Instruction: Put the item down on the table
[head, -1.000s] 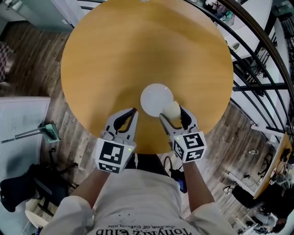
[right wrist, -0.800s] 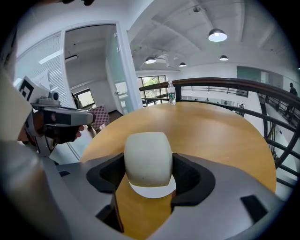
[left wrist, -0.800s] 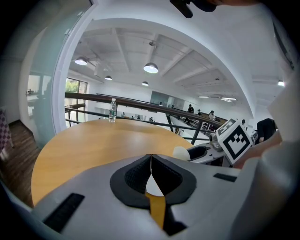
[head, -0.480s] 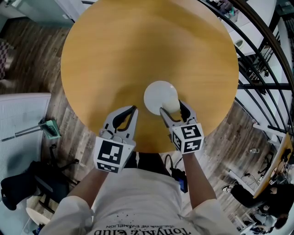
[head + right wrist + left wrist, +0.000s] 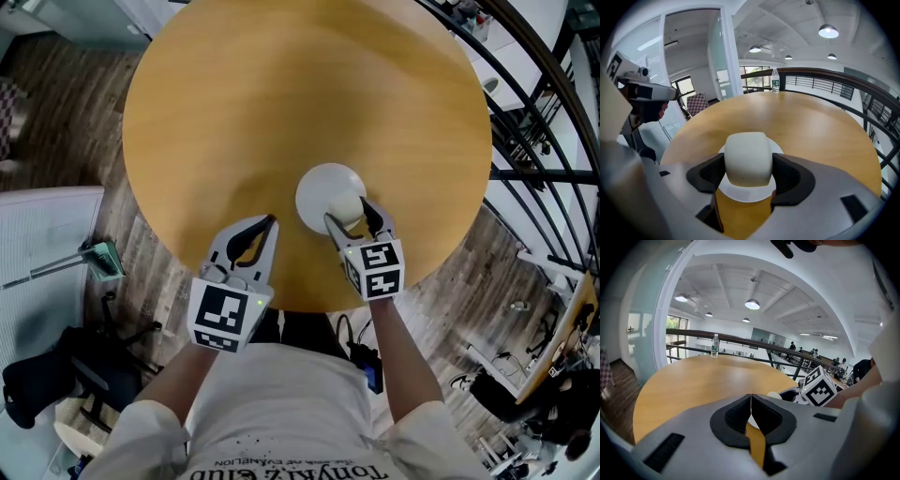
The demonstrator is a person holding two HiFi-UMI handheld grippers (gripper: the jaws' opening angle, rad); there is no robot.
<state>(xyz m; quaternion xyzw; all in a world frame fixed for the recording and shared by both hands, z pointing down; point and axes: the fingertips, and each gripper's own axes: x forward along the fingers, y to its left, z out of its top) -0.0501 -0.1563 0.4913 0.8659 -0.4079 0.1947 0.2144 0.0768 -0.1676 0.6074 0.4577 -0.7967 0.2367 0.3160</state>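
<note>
Gripping a cream lump [image 5: 746, 154] — right hand-held gripper [image 5: 349, 214], over the plate [image 5: 317, 186].

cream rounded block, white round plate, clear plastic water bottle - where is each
cream rounded block [image 5: 746, 159]: right gripper view, middle of its front face.
white round plate [image 5: 317, 192]: head view, bare left part of its surface.
clear plastic water bottle [image 5: 775, 83]: right gripper view, its body.
</note>
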